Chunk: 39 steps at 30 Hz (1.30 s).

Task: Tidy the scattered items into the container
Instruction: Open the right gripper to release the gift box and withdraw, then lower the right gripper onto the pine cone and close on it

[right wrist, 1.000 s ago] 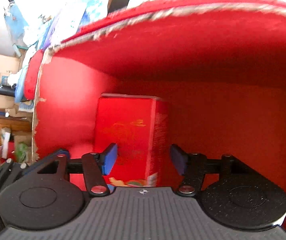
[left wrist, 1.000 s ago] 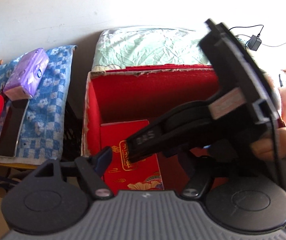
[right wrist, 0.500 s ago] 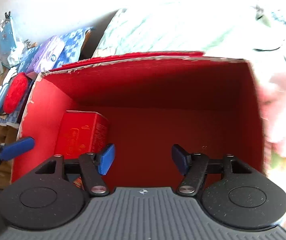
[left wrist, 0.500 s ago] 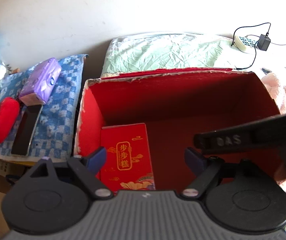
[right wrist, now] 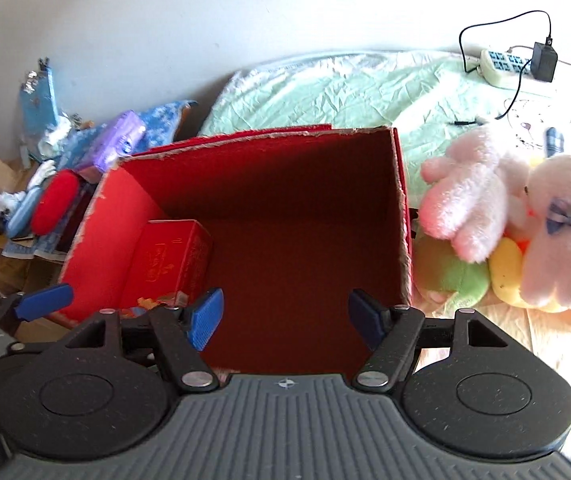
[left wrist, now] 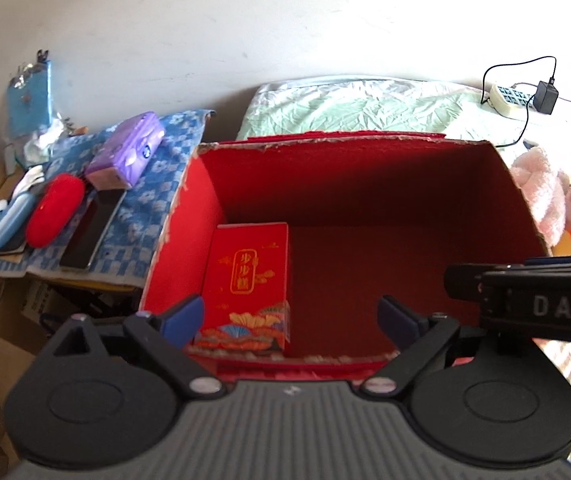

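While both units hover above the red container (left wrist: 365, 184), my left hand-held gripper (left wrist: 289, 316) is released, pads spread, nothing between them. My right hand-held gripper (right wrist: 285, 314) is likewise released and empty. Inside the container, a red gift box (left wrist: 245, 276) lies against its left wall; the remaining floor is bare. Right of the container, touching its outer wall, sits a pile of plush toys (right wrist: 505, 216). Left of the container, on a blue checked cloth (left wrist: 145, 200): purple tissue pack (left wrist: 127, 154), red case (left wrist: 55, 210), dark phone (left wrist: 91, 234).
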Tool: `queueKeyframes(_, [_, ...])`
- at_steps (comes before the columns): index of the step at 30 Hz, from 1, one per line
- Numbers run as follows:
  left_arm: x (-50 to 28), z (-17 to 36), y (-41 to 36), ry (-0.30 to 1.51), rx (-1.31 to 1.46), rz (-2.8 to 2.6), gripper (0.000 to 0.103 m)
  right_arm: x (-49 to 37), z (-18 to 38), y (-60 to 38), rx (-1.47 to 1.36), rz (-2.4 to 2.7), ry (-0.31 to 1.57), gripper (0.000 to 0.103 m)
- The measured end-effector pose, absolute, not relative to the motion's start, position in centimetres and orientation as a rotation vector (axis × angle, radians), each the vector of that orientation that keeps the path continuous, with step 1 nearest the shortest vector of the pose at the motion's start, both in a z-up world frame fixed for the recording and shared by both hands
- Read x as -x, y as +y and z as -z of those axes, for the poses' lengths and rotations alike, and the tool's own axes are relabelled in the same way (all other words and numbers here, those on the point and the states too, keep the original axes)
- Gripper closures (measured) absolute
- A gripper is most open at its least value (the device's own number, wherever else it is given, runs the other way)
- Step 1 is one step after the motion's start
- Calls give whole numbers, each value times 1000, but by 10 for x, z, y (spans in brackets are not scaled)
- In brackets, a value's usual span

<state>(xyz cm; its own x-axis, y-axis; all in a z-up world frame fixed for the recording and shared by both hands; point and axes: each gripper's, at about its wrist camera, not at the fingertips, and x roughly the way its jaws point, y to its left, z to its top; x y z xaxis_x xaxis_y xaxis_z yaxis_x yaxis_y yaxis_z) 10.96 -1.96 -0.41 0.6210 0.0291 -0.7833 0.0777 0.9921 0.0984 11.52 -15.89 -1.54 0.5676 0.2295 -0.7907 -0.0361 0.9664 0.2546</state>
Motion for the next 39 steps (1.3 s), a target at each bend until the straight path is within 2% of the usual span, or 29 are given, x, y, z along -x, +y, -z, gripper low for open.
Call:
queueKeyframes(12, [-28,5,-18,871,-103,42,10,-46,-3,-185,-231,-308,869,33])
queueKeyframes(16, [2,16,-28,890,-108,144,24,-32,13,-197,-251,-349,918,39])
queueKeyframes(17, [9,19,-33,895,-113,175,27,-30,19,-199,-245,-349,933,44])
queueKeyframes(19, [18,25,-43,905,-136,224,30,-28,33,-201,-242,-343,975,50])
queueKeyframes(20, [21,29,-49,909,-144,245,30,-28,41,-203,-251,-341,1000,57])
queueKeyframes(22, [27,37,-57,923,-143,292,31,-30,56,-206,-289,-344,1047,61])
queueKeyframes(33, [59,75,-54,1007,-136,392,41,-16,83,-195,-330,-523,1140,65])
queueKeyframes(35, [60,82,-56,1012,-134,394,50,-15,84,-190,-345,-571,1149,67])
queueKeyframes(39, [58,96,-55,1035,-105,386,50,-14,90,-176,-335,-615,1166,67])
